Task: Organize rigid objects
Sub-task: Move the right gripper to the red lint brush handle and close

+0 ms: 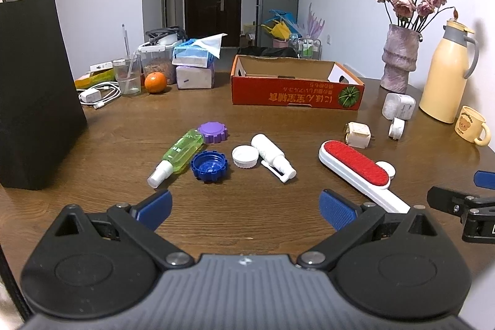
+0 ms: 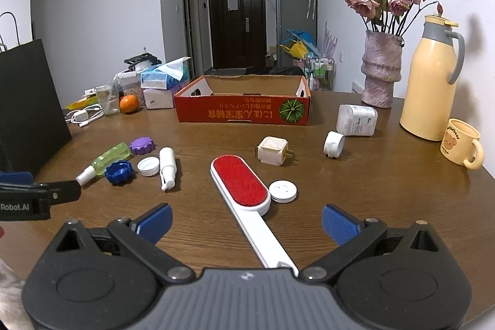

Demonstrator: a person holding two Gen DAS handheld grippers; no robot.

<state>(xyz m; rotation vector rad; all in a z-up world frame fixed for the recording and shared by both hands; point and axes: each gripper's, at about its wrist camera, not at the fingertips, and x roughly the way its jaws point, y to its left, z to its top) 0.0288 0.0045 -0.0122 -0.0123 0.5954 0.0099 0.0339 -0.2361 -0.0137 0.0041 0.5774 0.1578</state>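
- On the wooden table (image 1: 247, 119), both grippers hover low at the near edge, nothing held.
- Left gripper (image 1: 246, 209): blue fingers spread wide, empty; bare table btwn them.
- Right gripper (image 2: 246, 221): fingers also wide apart, empty; the handle of the lint brush (image 2: 239, 186) runs btwn them w/o touching either pad.
- Lint brush: white body, red pad up, lying diagonally; a small white round disc (image 2: 282, 191) sits just beside its head, on the right.
- Left cluster, ahead of left gripper: green spray bottle (image 1: 181, 150) on its side, purple cap (image 1: 213, 132) by its far end, blue cap (image 1: 209, 166) touching or nearly touching it near the nozzle, white cap (image 1: 245, 156) open side up, white spray bottle (image 1: 272, 156) lying next to it.
- Right side: beige plug adapter (image 2: 273, 154), white cap on its edge (image 2: 333, 144), white pill bottle (image 2: 356, 119) lying down near the vase (image 2: 380, 68).
- Red cardboard box (image 2: 243, 110) at mid-table, open top; inside looks empty as far as seen.
- Far right: yellow thermos (image 2: 428, 79), bear mug (image 2: 461, 146).
- Far left: black paper bag (image 1: 34, 88); orange (image 1: 155, 82), glass, charger cable, tissue packs behind.
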